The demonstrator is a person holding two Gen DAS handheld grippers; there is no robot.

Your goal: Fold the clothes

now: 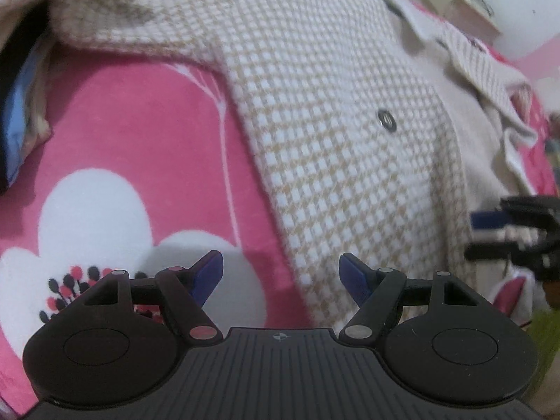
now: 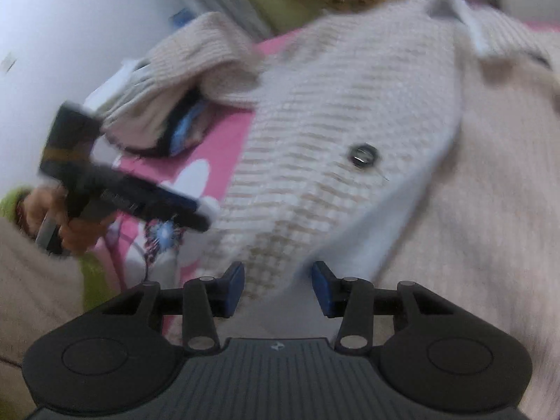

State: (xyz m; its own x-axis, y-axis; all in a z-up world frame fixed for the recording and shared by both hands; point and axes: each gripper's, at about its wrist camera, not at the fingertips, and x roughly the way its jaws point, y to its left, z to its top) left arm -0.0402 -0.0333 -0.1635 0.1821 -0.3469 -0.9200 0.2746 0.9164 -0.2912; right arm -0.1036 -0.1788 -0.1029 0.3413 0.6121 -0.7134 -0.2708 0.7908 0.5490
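Note:
A beige and white checked coat (image 1: pixel 332 112) with a dark round button (image 1: pixel 386 121) lies spread on a pink flowered bedspread (image 1: pixel 133 129). My left gripper (image 1: pixel 281 273) is open and empty, hovering over the coat's lower left edge. My right gripper (image 2: pixel 278 285) is open, its blue pads astride the coat's lower front edge (image 2: pixel 280 231), not closed on it. The right view is blurred; it shows the coat (image 2: pixel 332 112), its button (image 2: pixel 362 155) and the left gripper (image 2: pixel 182 210) in a hand at the left. The right gripper (image 1: pixel 490 234) shows at the right edge of the left view.
A dark and blue folded item (image 1: pixel 17 105) lies at the left under the coat's sleeve (image 1: pixel 115 10). A white wall (image 2: pixel 70 17) stands behind the bed. Furniture (image 1: pixel 469 3) stands at the far right. Green cloth (image 2: pixel 94 280) is near the hand.

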